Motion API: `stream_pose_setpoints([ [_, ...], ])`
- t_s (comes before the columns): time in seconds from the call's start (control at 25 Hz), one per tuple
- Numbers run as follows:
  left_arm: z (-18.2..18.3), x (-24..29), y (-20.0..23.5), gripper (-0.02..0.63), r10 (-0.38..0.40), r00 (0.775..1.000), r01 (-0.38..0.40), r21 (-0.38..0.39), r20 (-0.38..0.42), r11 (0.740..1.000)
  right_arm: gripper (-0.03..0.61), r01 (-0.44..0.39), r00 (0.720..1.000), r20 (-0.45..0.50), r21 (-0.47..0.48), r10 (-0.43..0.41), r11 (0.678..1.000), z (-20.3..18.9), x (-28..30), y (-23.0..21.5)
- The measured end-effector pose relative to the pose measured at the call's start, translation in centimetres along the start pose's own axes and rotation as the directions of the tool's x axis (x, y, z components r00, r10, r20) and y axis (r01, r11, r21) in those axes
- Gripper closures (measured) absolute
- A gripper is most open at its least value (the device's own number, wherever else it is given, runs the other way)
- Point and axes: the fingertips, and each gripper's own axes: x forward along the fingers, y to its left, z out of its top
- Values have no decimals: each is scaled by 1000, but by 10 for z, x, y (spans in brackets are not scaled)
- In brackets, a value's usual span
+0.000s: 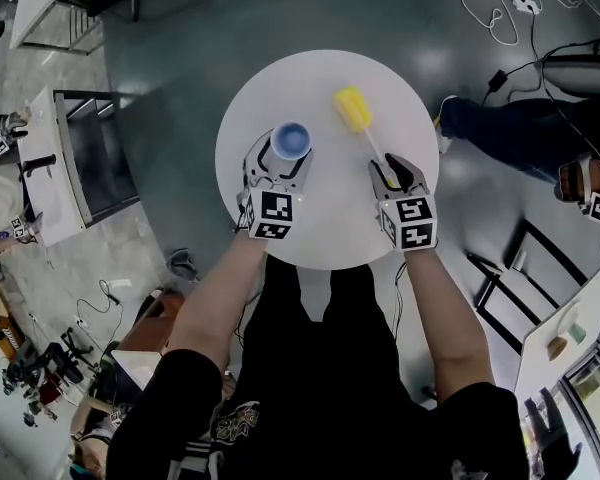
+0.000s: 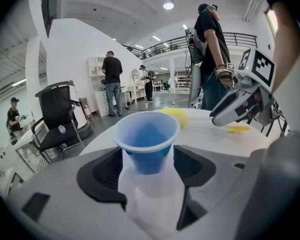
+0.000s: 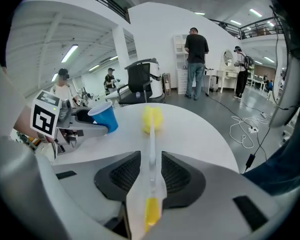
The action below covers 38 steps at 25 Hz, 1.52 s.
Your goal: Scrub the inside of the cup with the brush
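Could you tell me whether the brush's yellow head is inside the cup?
No, the brush head lies on the table, apart from the cup.

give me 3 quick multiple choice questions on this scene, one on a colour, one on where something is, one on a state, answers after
1. What colour is the cup?
A red
B green
C blue

2. Where is the brush's sponge head?
A outside the cup, over the table
B inside the cup
C on the floor

3. What state is the right gripper in?
A open and empty
B shut on the brush's handle
C shut on the cup

Answers:
1 C, both the head view and the left gripper view show it blue.
2 A, in the head view the yellow head sits to the right of the cup, not in it.
3 B, the right gripper view shows its pads closed on the thin handle.
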Motion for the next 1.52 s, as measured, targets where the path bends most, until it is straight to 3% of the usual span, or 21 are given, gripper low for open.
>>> stream_pose_setpoints([
  [0.48, -5, -50, 12, 301, 34, 999, -33, -48, 17, 998, 453, 37, 992, 118, 25, -40, 999, 37, -32, 10],
  [0.88, 32, -128, 32, 305, 20, 998, -12, -124, 67, 992, 460, 50, 979, 194, 71, -63, 996, 72, -67, 52],
  [1.04, 56, -154, 37, 392, 1, 995, 10, -108, 98, 994, 526, 62, 967, 243, 86, -81, 994, 91, -88, 68],
  [1.12, 65, -167, 41, 495, -2, 994, 13, -106, 109, 994, 538, 67, 959, 269, 88, -88, 994, 99, -100, 78],
  [1.24, 72, -183, 41, 592, -23, 994, 35, -112, 107, 993, 545, 73, 949, 300, 96, -98, 993, 108, -119, 93],
  [1.52, 83, -208, 32, 607, -96, 990, 110, -141, 98, 984, 549, 74, 936, 333, 122, -111, 990, 115, -151, 123],
])
